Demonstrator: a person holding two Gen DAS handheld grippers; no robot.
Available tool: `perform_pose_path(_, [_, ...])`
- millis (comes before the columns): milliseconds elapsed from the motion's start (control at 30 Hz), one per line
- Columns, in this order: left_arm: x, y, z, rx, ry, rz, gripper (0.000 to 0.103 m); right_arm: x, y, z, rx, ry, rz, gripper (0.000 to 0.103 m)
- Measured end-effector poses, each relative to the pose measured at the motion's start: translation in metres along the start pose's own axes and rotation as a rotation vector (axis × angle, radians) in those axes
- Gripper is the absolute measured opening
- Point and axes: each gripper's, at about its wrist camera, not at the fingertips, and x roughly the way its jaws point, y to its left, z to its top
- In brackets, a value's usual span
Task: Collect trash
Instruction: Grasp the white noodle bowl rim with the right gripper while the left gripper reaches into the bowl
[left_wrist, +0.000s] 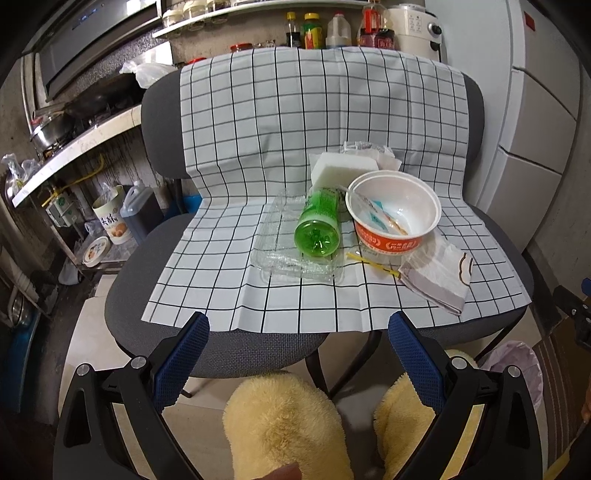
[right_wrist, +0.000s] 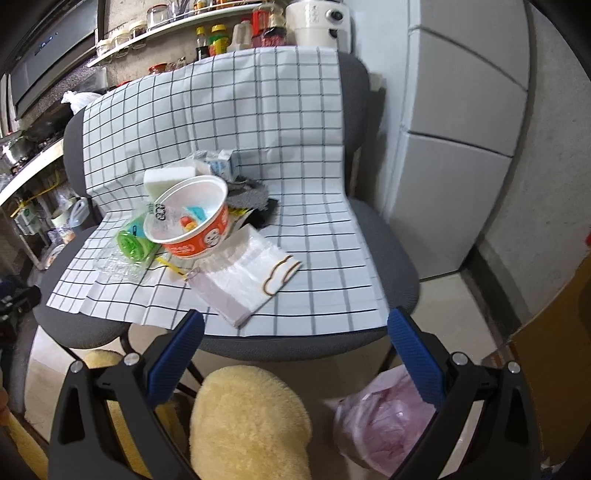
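Trash lies on a checked cloth (left_wrist: 258, 147) over a grey chair (left_wrist: 159, 122). A green plastic bottle (left_wrist: 318, 225) lies on a clear plastic tray (left_wrist: 280, 254). Beside it stands an orange and white noodle bowl (left_wrist: 393, 218) with sachets inside. A white paper napkin (left_wrist: 437, 273), a yellow straw (left_wrist: 373, 264) and a white foam block (left_wrist: 343, 171) lie around it. The bowl (right_wrist: 192, 221), bottle (right_wrist: 133, 243) and napkin (right_wrist: 247, 277) also show in the right wrist view. My left gripper (left_wrist: 297, 328) is open and empty before the chair's front edge. My right gripper (right_wrist: 295, 326) is open and empty there too.
A pink-lined trash bin (right_wrist: 384, 413) stands on the floor at the lower right, also in the left wrist view (left_wrist: 517, 365). Yellow fluffy slippers (left_wrist: 288, 421) are below the grippers. A kitchen counter (left_wrist: 74, 147) with pans is at the left, a white fridge (left_wrist: 532, 110) at the right.
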Motion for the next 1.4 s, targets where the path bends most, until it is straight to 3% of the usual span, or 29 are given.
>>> perform_pose_path(233, [0.037,0.009,0.000,-0.036,0.065,-0.027,0.095,0.026,0.023,0.012,-0.096,-0.067,0.068,0.097])
perform_pose_path(333, [0.052,0.013,0.000,-0.031,0.090,-0.004,0.095,0.041,0.038,0.027,-0.136,-0.096,0.111,0.097])
perform_pose_path(467, [0.074,0.024,0.001,-0.045,0.124,0.042,0.096,0.068,0.058,0.049,-0.166,-0.064,0.165,0.097])
perform_pose_path(600, [0.093,0.042,0.003,-0.084,0.142,0.050,0.095,0.095,0.075,0.074,-0.163,-0.093,0.098,0.097])
perform_pose_path(700, [0.095,0.051,0.004,-0.082,0.099,0.114,0.095,0.119,0.081,0.093,-0.152,-0.069,0.113,0.073])
perform_pose_path(733, [0.096,0.053,0.005,-0.075,0.099,0.132,0.095,0.126,0.081,0.096,-0.140,-0.057,0.117,0.056])
perform_pose_path(767, [0.096,0.056,0.006,-0.074,0.106,0.132,0.095,0.134,0.080,0.100,-0.122,-0.045,0.120,0.049])
perform_pose_path(933, [0.094,0.062,0.008,-0.103,0.127,0.065,0.095,0.178,0.073,0.110,0.024,0.040,0.134,0.049])
perform_pose_path(967, [0.092,0.061,0.009,-0.104,0.129,0.062,0.095,0.185,0.071,0.109,0.057,0.064,0.154,0.045])
perform_pose_path(1000, [0.092,0.060,0.008,-0.103,0.129,0.062,0.095,0.190,0.069,0.107,0.093,0.084,0.179,0.037])
perform_pose_path(1033, [0.091,0.058,0.008,-0.104,0.125,0.060,0.095,0.192,0.067,0.104,0.123,0.097,0.209,0.019])
perform_pose_path(1067, [0.089,0.056,0.009,-0.104,0.119,0.057,0.095,0.193,0.064,0.102,0.171,0.111,0.257,0.010])
perform_pose_path(1233, [0.076,0.034,0.013,-0.074,0.087,0.017,0.095,0.177,0.053,0.100,0.278,0.074,0.345,0.006])
perform_pose_path(1400, [0.061,0.013,0.022,-0.078,0.040,-0.045,0.095,0.147,0.039,0.098,0.294,0.047,0.331,0.006])
